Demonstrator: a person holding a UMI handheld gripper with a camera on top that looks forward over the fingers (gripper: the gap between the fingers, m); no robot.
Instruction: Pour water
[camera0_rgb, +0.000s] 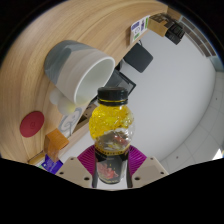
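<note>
Gripper view: gripper (111, 166) clamped on bottle (112, 130), yellow, black cap, both pads (88, 160) pressing its base. Bottle upright between fingers, white cup (80, 68) just beyond, on the table (170, 110).

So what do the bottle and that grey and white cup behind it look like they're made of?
The bottle, pressed between the gripper fingers, looks like clear glossy plastic: yellow contents show through, highlights glint, under a black cap. The cup looks like matte plastic or ceramic, grey outside, white inside; I can't tell which.
</note>
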